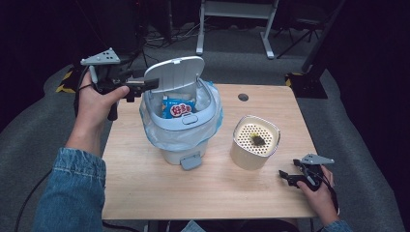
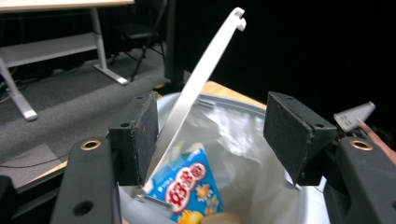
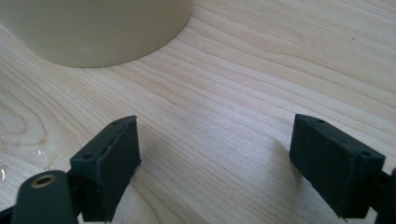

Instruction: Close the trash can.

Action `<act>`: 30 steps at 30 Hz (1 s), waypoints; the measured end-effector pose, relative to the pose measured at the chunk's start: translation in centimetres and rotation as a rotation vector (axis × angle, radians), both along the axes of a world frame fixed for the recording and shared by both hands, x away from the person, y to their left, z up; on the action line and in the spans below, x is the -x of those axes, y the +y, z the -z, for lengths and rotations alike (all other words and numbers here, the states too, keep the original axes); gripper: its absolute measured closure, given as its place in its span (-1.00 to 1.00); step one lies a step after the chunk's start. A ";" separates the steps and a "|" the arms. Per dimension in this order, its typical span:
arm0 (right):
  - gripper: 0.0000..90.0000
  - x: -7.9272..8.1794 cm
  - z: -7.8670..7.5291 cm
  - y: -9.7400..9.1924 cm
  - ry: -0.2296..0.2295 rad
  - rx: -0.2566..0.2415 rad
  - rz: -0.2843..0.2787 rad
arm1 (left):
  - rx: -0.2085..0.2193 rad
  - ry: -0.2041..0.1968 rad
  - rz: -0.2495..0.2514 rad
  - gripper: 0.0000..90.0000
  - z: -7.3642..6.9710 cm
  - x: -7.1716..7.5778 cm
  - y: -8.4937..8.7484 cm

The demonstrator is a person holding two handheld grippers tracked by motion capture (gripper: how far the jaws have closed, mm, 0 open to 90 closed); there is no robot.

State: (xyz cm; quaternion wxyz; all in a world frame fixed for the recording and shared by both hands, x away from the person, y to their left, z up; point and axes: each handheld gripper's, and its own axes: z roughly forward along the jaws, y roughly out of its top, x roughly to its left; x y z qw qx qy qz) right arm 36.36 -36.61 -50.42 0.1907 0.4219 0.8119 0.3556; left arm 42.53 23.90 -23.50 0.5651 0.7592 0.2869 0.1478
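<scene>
Your left gripper (image 1: 151, 83) hangs at the back left edge of the bin (image 1: 181, 121), its jaws spread wide with nothing pinched between them. In the left gripper view the raised lid (image 2: 198, 81) passes edge-on between the pads, nearer the left one; whether it touches that pad you cannot tell from here.

The bin stands upright on the wooden table (image 1: 145, 193), left of the middle, its long axis vertical and its mouth facing up. The lid is flipped up, hinged at the far side and leaning back, so its underside faces you. It is smooth pale grey plastic, rounded at the corners, with a small push tab at the front rim and a foot pedal (image 1: 190, 161) at the base pointing toward you. A thin, crinkly clear bag (image 1: 153, 133) lines it and folds over the rim. Inside lies a glossy blue snack packet (image 1: 178, 108) with red and white lettering, tilted against the lining.

To the right stands a cream tub (image 1: 254, 141), round-cornered and matte, topped by a perforated insert with a dark lump on it.

Your right gripper (image 1: 291, 177) rests low at the table's near right corner, jaws wide apart over bare wood grain, holding nothing, the tub just ahead of it.
</scene>
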 end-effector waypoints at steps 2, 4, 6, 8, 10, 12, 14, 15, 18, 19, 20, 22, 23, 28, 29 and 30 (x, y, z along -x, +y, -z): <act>-0.64 0.0 0.0 0.0 0.000 0.000 0.000 | 0.012 -0.008 0.031 -0.21 -0.1 0.4 -0.3; -0.64 0.0 0.0 0.0 0.000 0.000 0.000 | -0.004 -0.015 0.055 -0.25 0.0 0.7 -0.8; -0.64 0.0 0.0 0.0 0.000 0.001 0.000 | -0.024 -0.001 0.086 -0.23 0.1 1.0 -1.3; -0.64 0.0 0.0 0.0 0.000 0.000 0.000 | -0.035 0.010 0.110 -0.22 0.4 1.1 -1.9; -0.64 0.0 0.0 0.0 0.000 0.000 0.000 | -0.046 0.012 0.118 -0.22 0.7 1.2 -2.4; -0.64 0.0 0.0 0.0 0.000 0.000 0.000 | -0.039 0.027 0.140 -0.23 1.0 1.1 -2.9; -0.64 0.0 0.0 0.0 0.000 0.000 0.000 | -0.024 0.039 0.155 -0.23 1.3 1.0 -3.2; -0.64 0.0 0.0 0.0 0.000 0.000 0.000 | -0.024 0.039 0.155 -0.23 1.3 1.0 -3.2; -0.64 0.0 0.0 0.0 0.000 0.000 0.000 | -0.028 0.075 0.180 -0.19 1.8 0.9 -4.0; -0.64 0.0 0.0 0.0 0.000 0.000 0.000 | -0.029 0.084 0.191 -0.19 1.9 0.8 -4.1; -0.64 0.0 0.0 0.0 0.000 0.000 0.000 | -0.023 0.097 0.196 -0.19 2.0 0.7 -4.3; -0.64 0.0 0.0 0.0 0.000 0.000 0.000 | -0.008 0.113 0.207 -0.17 2.2 0.5 -4.5; -0.64 0.0 0.0 0.0 0.000 0.000 0.000 | -0.005 0.124 0.214 -0.15 2.3 0.5 -4.6; -0.64 0.0 0.0 0.0 0.000 0.000 0.000 | -0.008 0.179 0.233 -0.02 3.0 0.2 -5.5; -0.64 0.0 0.0 0.0 0.000 0.000 0.000 | -0.009 0.182 0.231 0.01 3.1 0.1 -5.6; -0.64 0.0 0.0 0.0 0.000 0.000 0.000 | -0.007 0.189 0.228 0.02 3.2 0.1 -5.7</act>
